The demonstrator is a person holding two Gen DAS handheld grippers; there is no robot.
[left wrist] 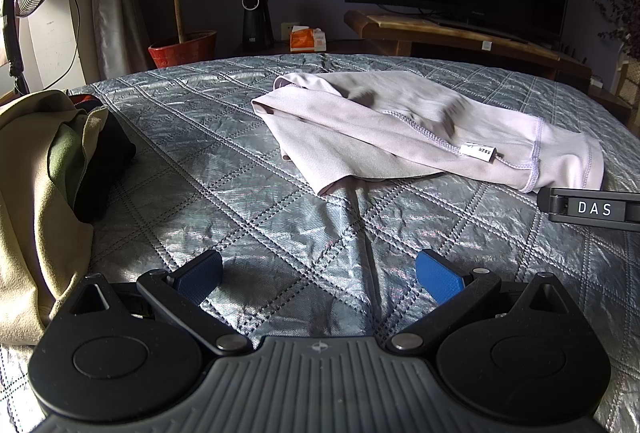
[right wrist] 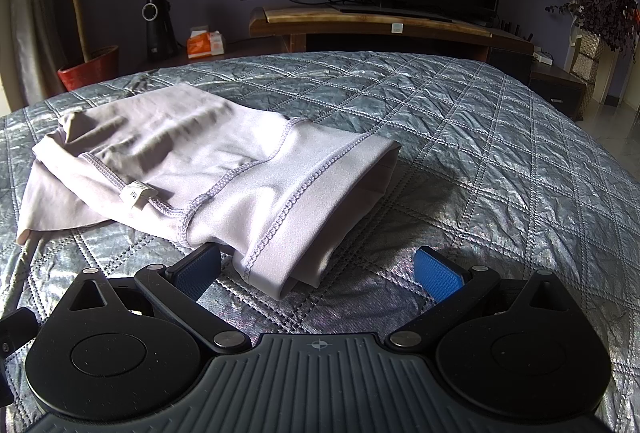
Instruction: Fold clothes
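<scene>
A pale lilac garment (right wrist: pixel 192 169) is spread, partly doubled over and inside out, on a quilted silver-grey bedspread (right wrist: pixel 480 137), with its seams and a small white care label (right wrist: pixel 138 194) showing. It lies toward the middle of the bed, slightly left in the right wrist view and right of centre in the left wrist view.

The right gripper (right wrist: pixel 320 269) is held wide open just above the bedspread, with nothing gripped; the garment's near hemmed corner (right wrist: pixel 280 273) sits between its blue pads, closer to the left one. The left gripper (left wrist: pixel 320 273) is likewise spread wide and empty, over bare quilt, well short of the garment's near left corner (left wrist: pixel 324 189). A pile of beige and green clothes (left wrist: pixel 40 173) is seen at the far left.

The step in hand is judged to be the taking of the near edge. It is best done if the right pads are lowered around the hem so that both layers are pinched, not one alone. The left gripper should be brought to the near left corner before anything is lifted, so that the cloth is raised evenly and no fresh creases are dragged in.
</scene>
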